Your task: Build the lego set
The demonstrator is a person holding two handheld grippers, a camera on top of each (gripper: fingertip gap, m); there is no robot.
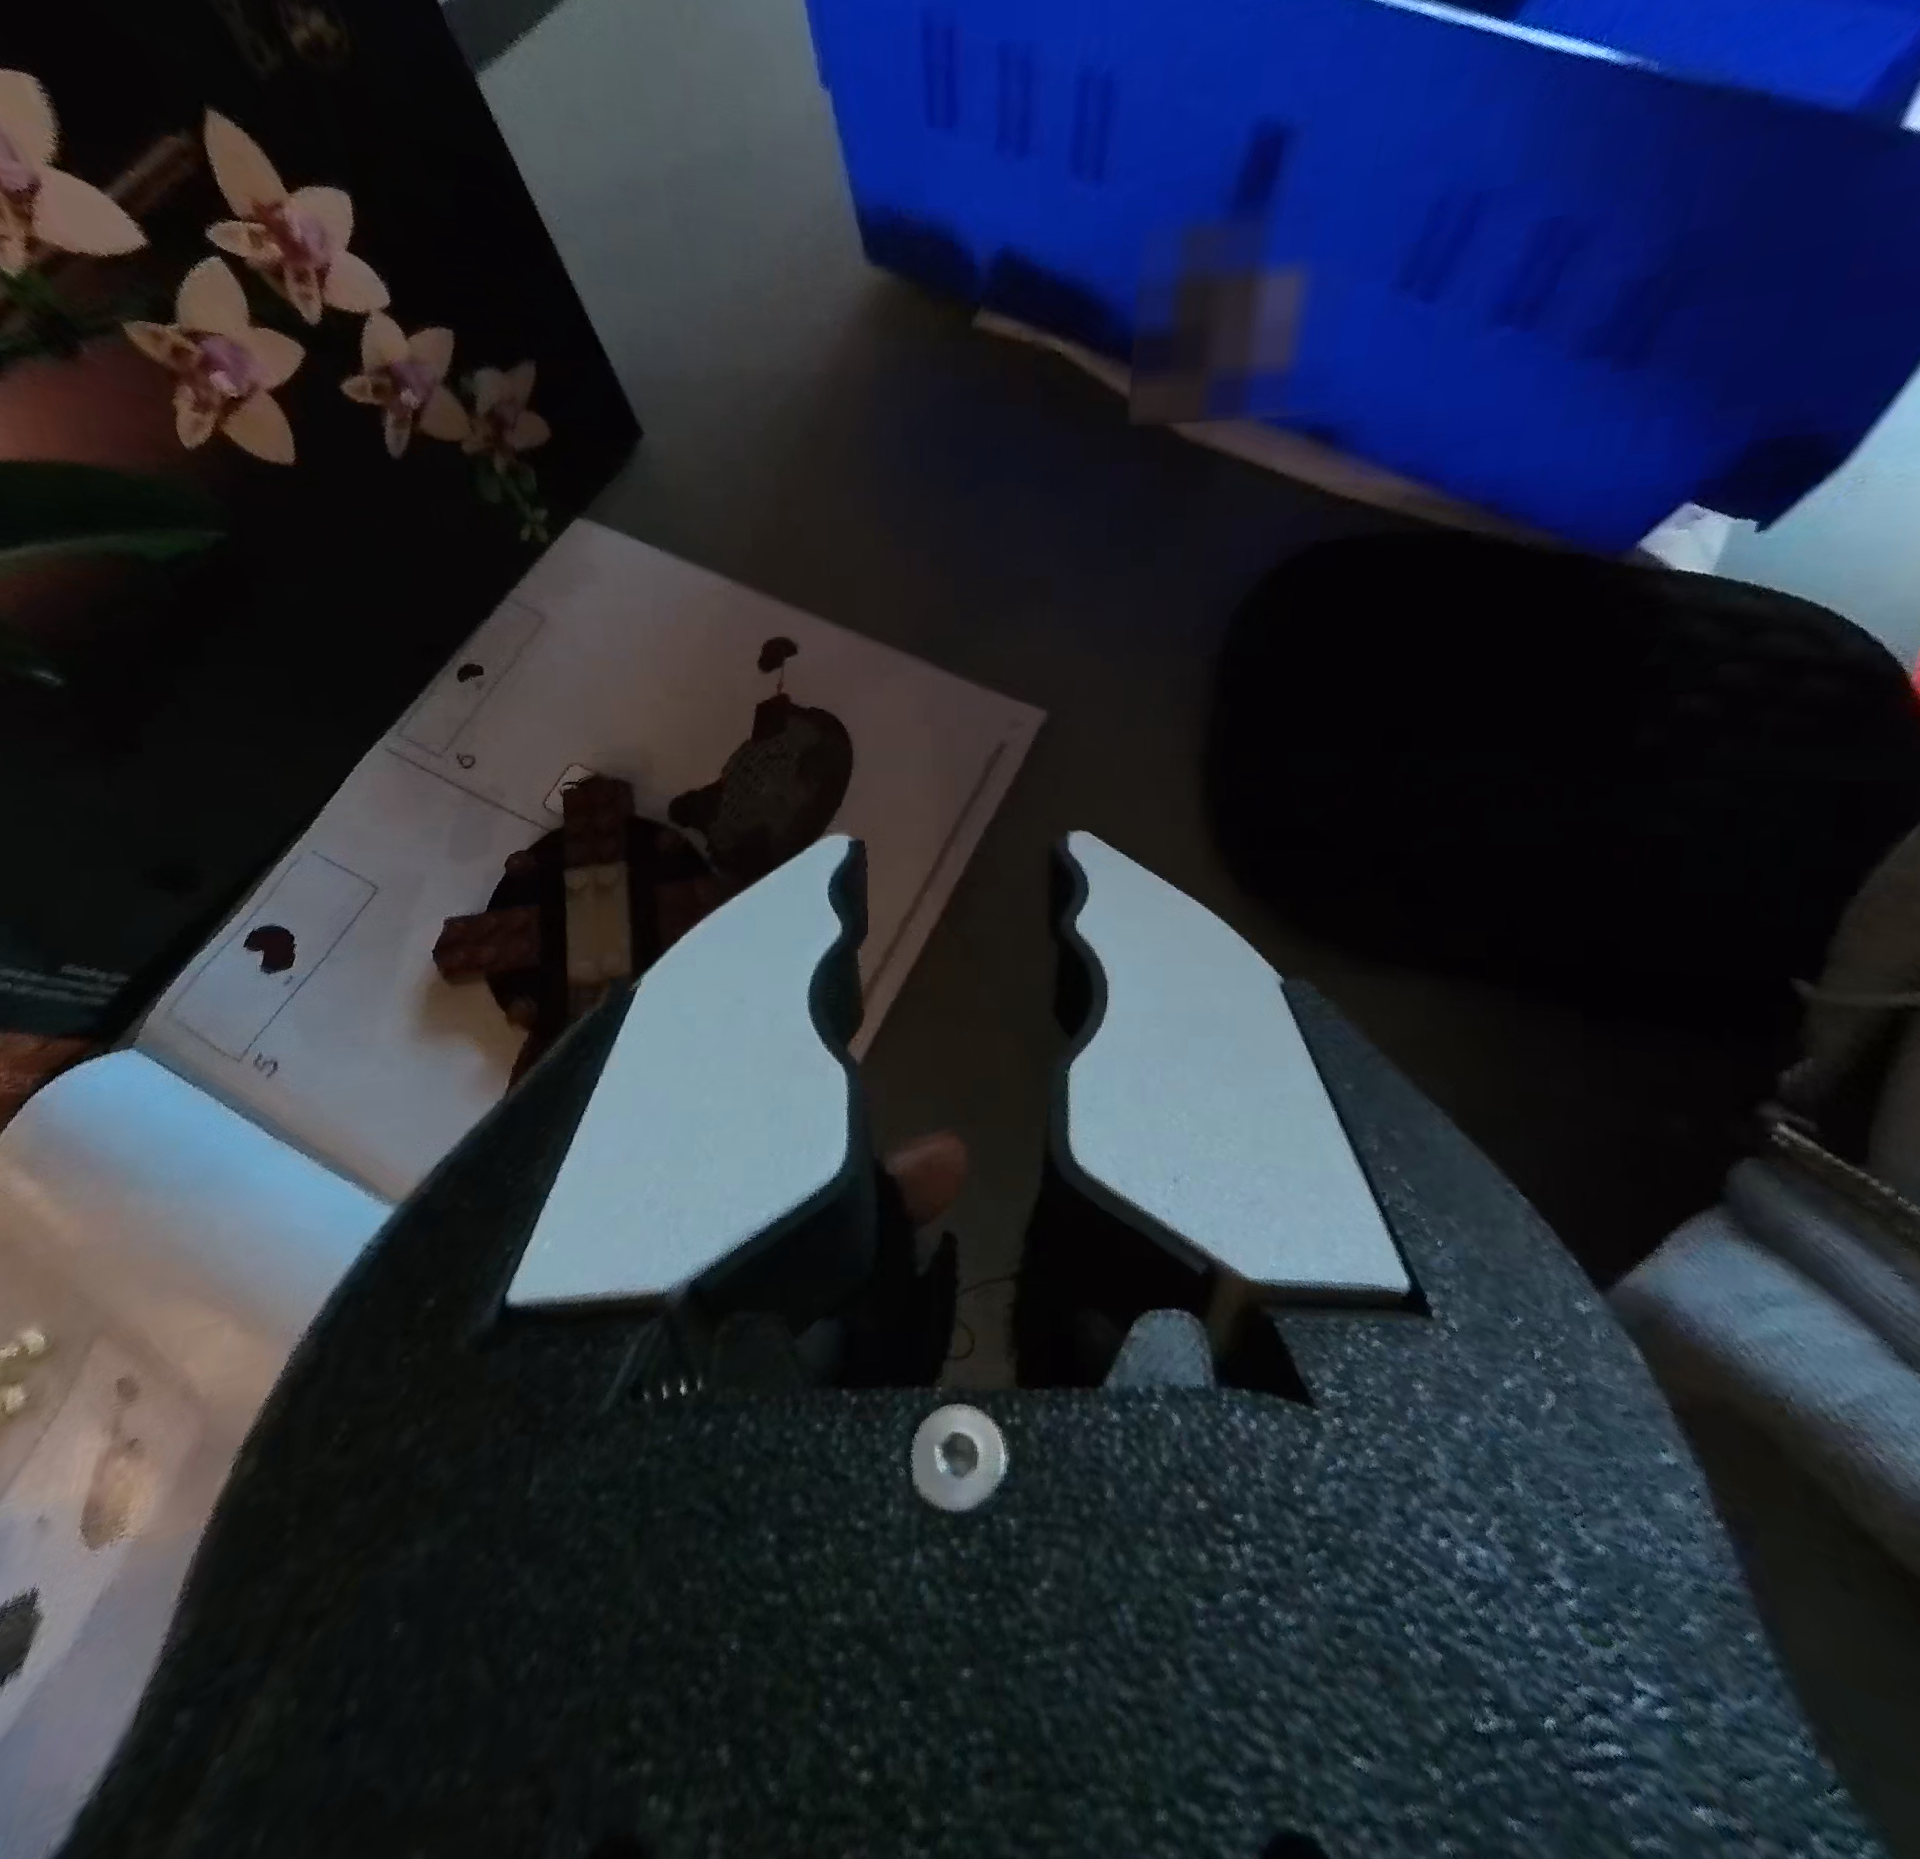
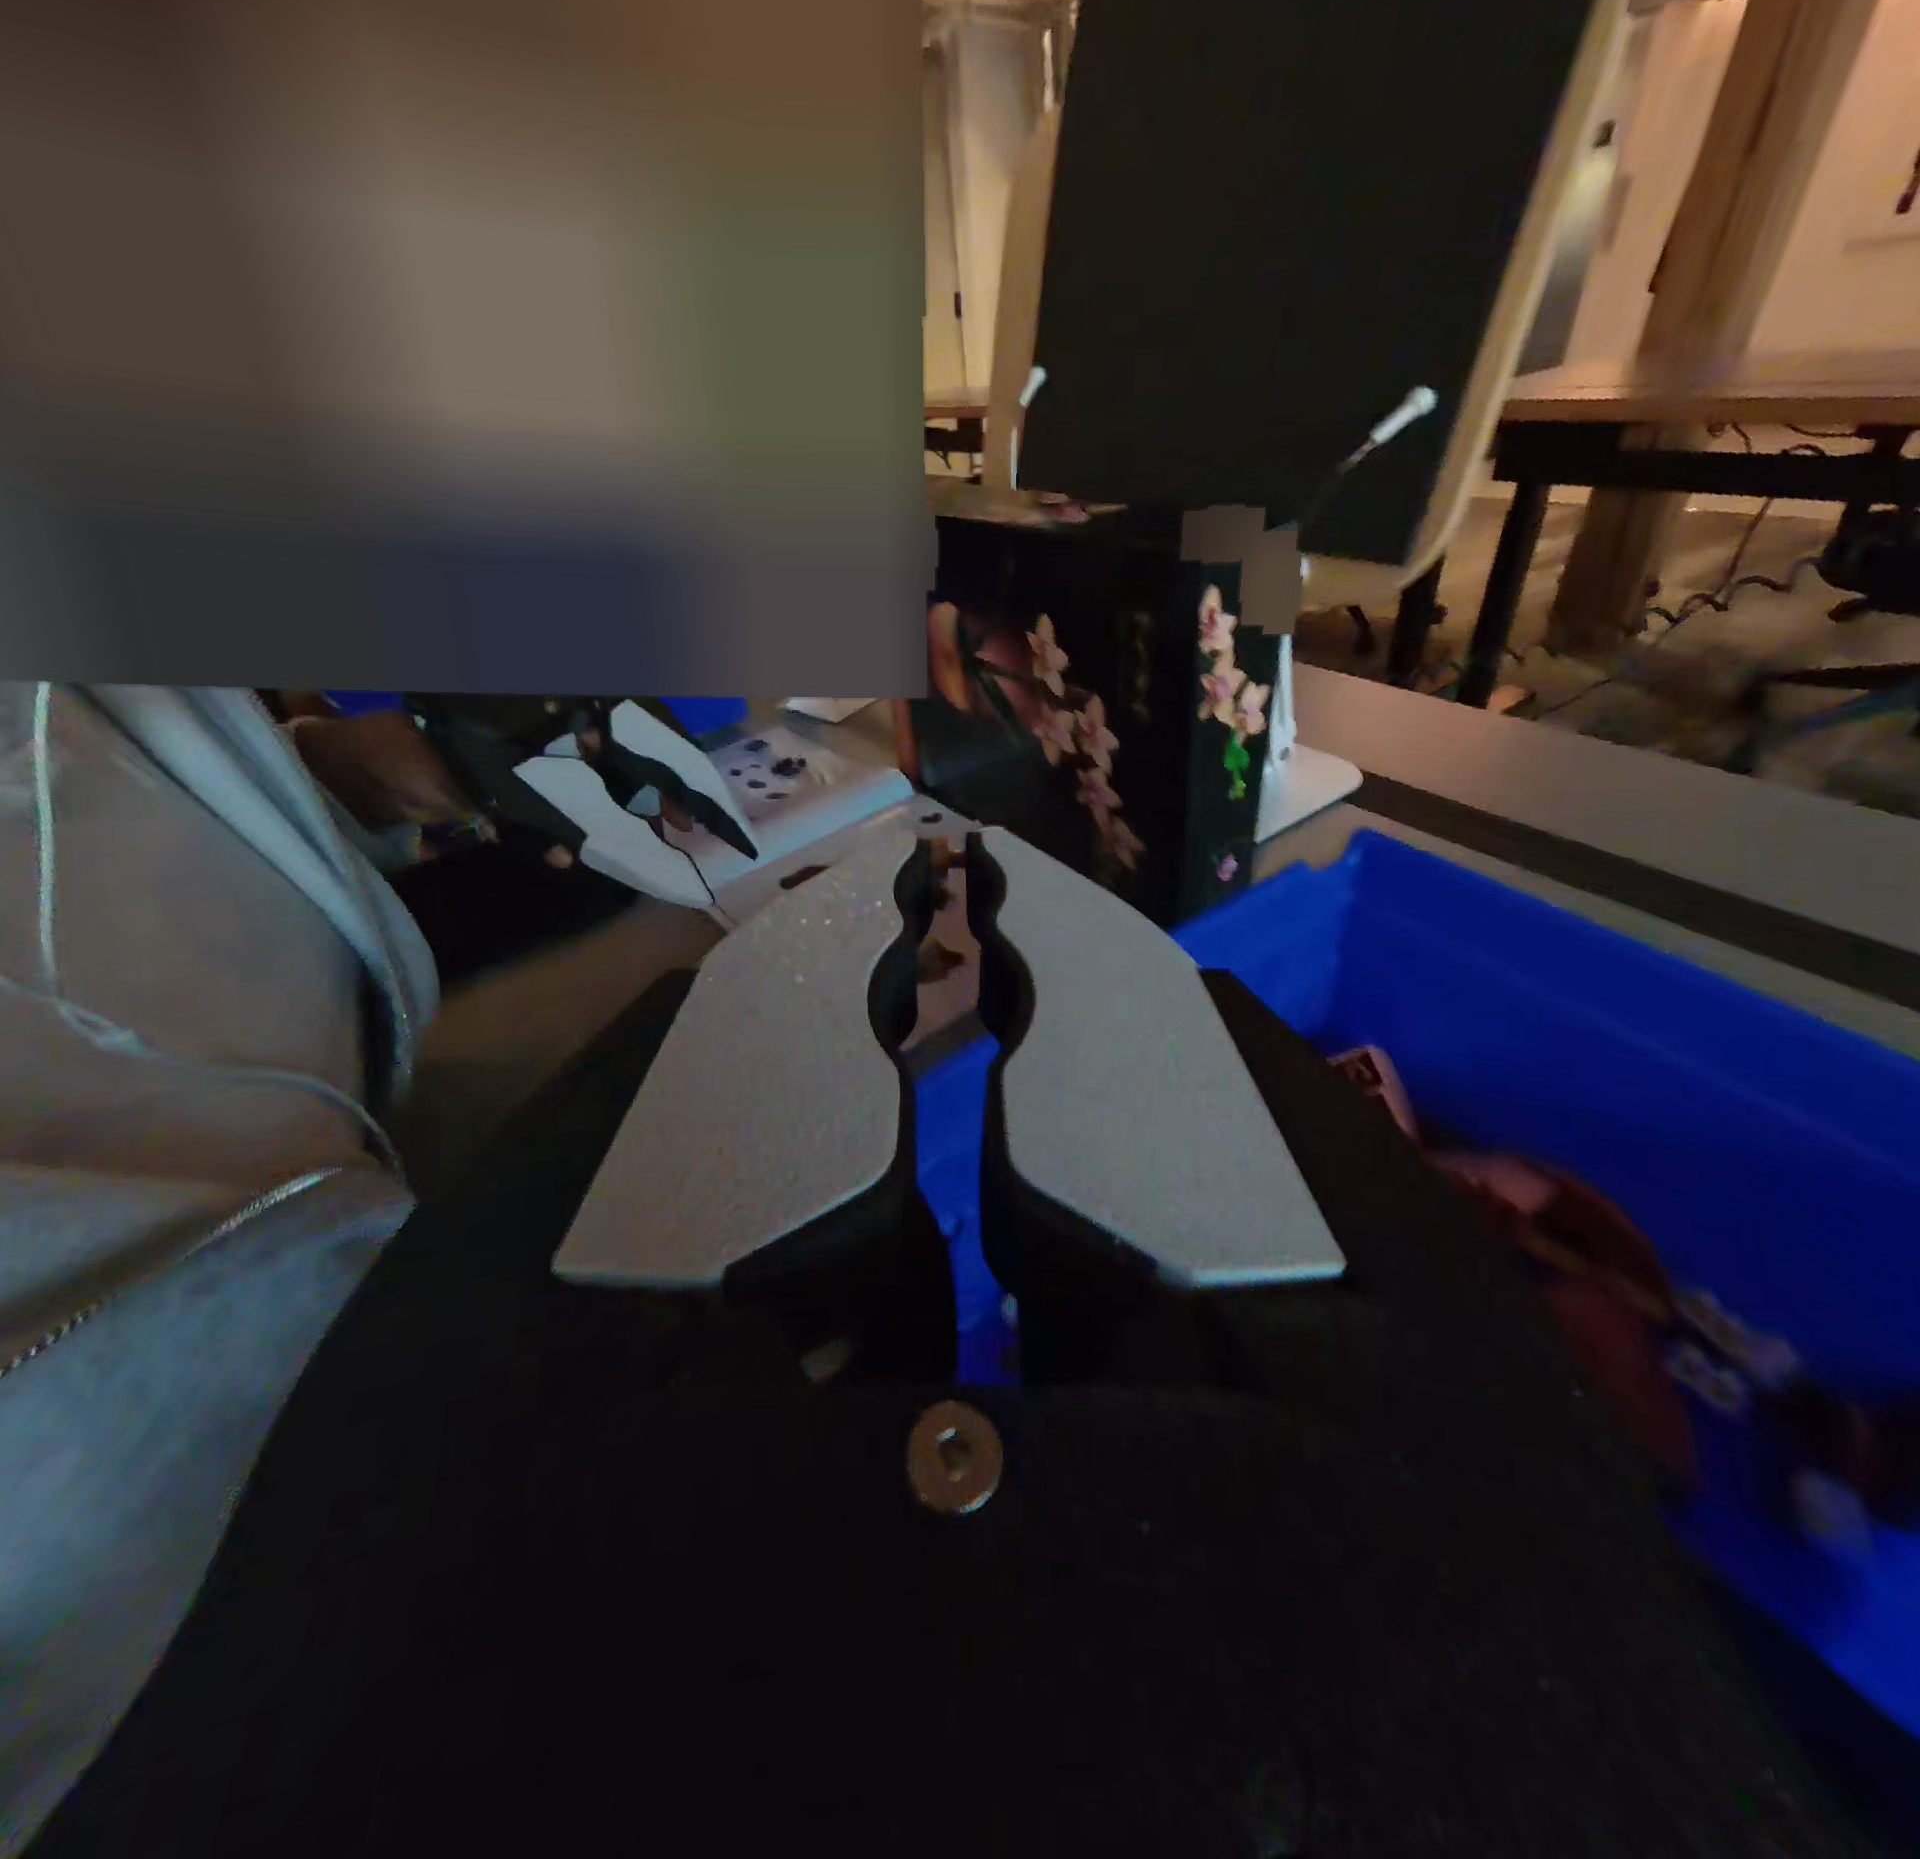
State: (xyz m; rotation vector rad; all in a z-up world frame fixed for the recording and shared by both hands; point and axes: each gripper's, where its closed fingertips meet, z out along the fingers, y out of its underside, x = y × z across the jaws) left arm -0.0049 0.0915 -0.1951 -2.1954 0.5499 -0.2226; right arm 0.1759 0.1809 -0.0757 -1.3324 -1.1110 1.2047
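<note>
Black and textured, the body of my left gripper (image 1: 961, 853) filled the bottom of its view. Its jaws stood moderately apart with nothing between them, and only the right-hand edge of an open instruction booklet (image 1: 644, 687) and grey table (image 1: 935, 459) showed through the gap. Just left of the left fingertip, a small brown-and-tan brick build (image 1: 582, 905) lay on the booklet. Beyond it, at upper left, stood a black box printed with orchids (image 1: 260, 303). A blue bin (image 1: 1351, 199) sat at upper right, and a dark rounded pouch (image 1: 1538, 770) at mid right.

My right gripper (image 2: 945, 848) hung over the near wall of that blue bin, its jaws drawn to a narrow slit. A brownish speck showed in the slit at the tips. I could not tell whether it was pinched there or lay on the booklet behind. Reddish-brown pieces (image 2: 1558, 1238) lay blurred in the bin at lower right, and my grey sleeve (image 2: 156, 1082) filled the left side.

I judged the brick build to be the weak point. It sat loose on glossy paper, so a sideways brush from the left finger could skate it off or slide the booklet with it. Dim light and blur made small parts hard to place, and a low right gripper could clip the bin wall.
</note>
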